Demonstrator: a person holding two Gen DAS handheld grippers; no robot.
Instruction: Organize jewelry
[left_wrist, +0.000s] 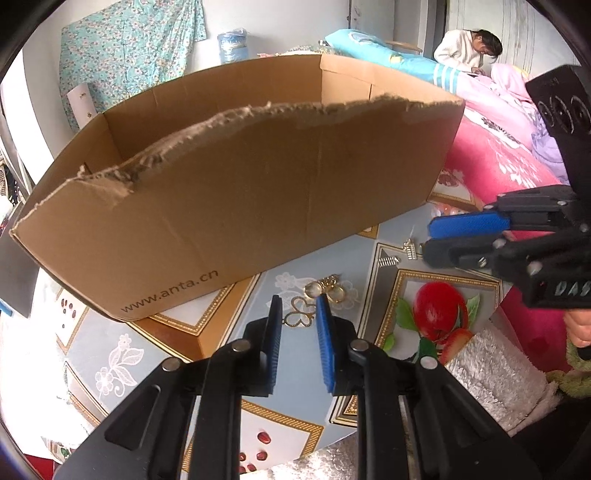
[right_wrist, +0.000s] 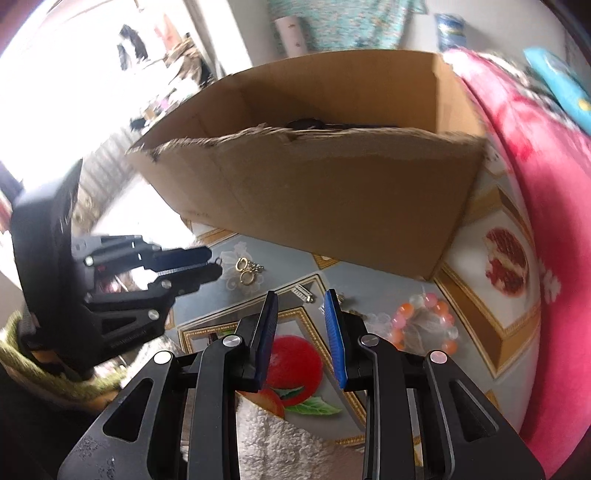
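Note:
A gold butterfly-shaped charm (left_wrist: 298, 316) sits between the blue pads of my left gripper (left_wrist: 299, 308), which is shut on it just above the tablecloth. In the right wrist view that left gripper (right_wrist: 216, 266) comes in from the left with its jaws nearly together. Gold hoop earrings (left_wrist: 328, 290) (right_wrist: 243, 271) lie just beyond it. Silver clasps (left_wrist: 409, 249) (right_wrist: 304, 293) lie further right. My right gripper (right_wrist: 301, 304) (left_wrist: 428, 240) hovers over the clasps, open by a narrow gap with nothing in it. An orange and clear bead bracelet (right_wrist: 424, 325) lies to its right.
A torn-edged cardboard box (left_wrist: 221, 192) (right_wrist: 332, 199) stands on the fruit-print tablecloth (left_wrist: 369, 280) right behind the jewelry. A white towel (left_wrist: 495, 373) lies at the near table edge. A pink blanket (left_wrist: 491, 155) is on the right, and a person (left_wrist: 465, 48) sits far behind.

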